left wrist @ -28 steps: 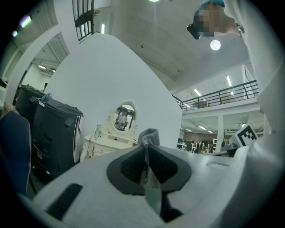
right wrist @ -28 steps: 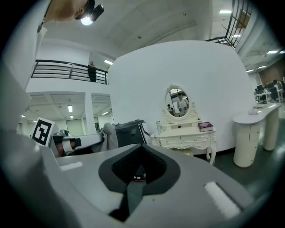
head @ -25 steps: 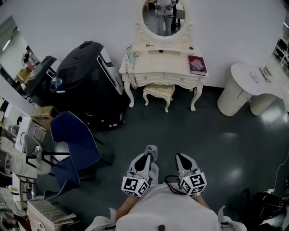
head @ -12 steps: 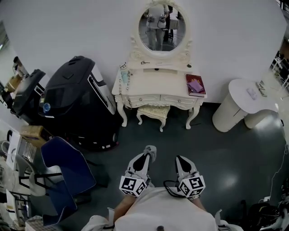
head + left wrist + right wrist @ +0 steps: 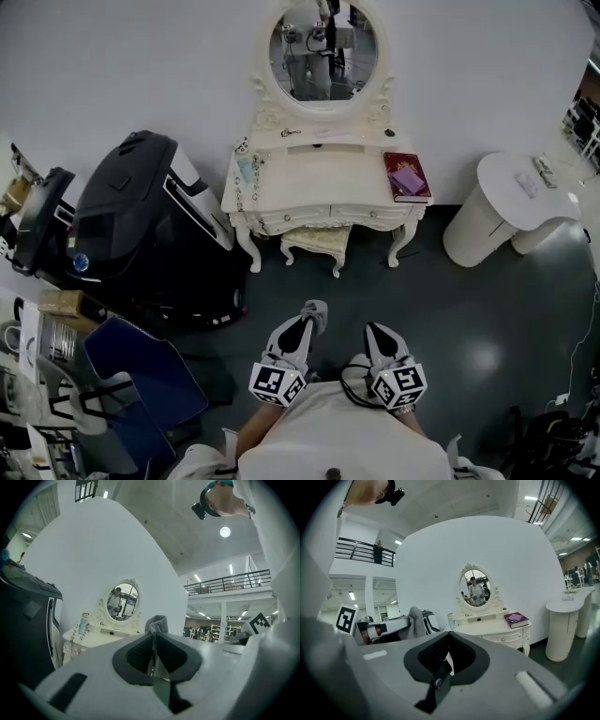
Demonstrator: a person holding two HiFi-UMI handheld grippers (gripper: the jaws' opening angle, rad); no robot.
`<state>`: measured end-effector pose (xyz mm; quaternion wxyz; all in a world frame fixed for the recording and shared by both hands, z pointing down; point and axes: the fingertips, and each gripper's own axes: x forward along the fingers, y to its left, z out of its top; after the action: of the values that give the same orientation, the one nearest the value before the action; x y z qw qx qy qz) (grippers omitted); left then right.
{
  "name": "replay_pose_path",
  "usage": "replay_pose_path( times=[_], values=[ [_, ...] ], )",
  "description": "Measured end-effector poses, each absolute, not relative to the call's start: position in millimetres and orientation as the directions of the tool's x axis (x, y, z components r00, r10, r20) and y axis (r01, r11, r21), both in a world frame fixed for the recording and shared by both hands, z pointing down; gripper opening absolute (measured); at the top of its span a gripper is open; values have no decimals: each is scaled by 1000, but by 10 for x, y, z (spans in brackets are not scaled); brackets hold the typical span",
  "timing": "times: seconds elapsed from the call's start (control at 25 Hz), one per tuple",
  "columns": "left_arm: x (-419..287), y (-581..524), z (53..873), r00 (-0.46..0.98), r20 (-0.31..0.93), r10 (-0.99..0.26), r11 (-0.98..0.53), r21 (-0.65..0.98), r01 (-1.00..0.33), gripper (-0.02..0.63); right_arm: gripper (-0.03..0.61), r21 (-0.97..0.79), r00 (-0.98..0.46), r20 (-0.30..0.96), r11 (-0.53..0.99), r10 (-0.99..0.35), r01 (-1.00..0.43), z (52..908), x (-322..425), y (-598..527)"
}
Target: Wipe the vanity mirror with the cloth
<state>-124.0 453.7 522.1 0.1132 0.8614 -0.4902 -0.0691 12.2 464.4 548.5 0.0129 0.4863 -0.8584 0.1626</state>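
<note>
change: vanity table (image 5: 323, 173) is sitting lower in head view than 1 s ago, and mirror (image 5: 323, 52) is now showing whole. Person is prob. closing in.
cloth (image 5: 317, 309): grey, is poking out of L gripper (image 5: 303, 328), well short of the table on its stool (image 5: 314, 242) side.
L gripper: is clamping the cloth.
R gripper (image 5: 375, 330): jaws are pressing together w/ nothing betw. them, also well short of the table.
task: wiping isn't starting yet; more approach is needed.
</note>
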Motion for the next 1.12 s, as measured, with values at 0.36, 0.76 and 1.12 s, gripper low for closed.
replay_pose_path(
  times=[0.36,0.76,1.12],
  values=[
    [-1241,3523,5329,442,24,-897,-423,253,-870,26,8,-278,-557,180,502,-811,-819,5585,215,3455],
    [-931,2144,5094,333,-32,-942,-329,263,-907,26,8,-252,-651,130,610,-748,-752,5302,501,1880],
    [-737,1361,5091,318,-9,-948,-307,294,-905,26,8,-265,-650,178,600,-739,-755,5383,715,1063]
  ],
)
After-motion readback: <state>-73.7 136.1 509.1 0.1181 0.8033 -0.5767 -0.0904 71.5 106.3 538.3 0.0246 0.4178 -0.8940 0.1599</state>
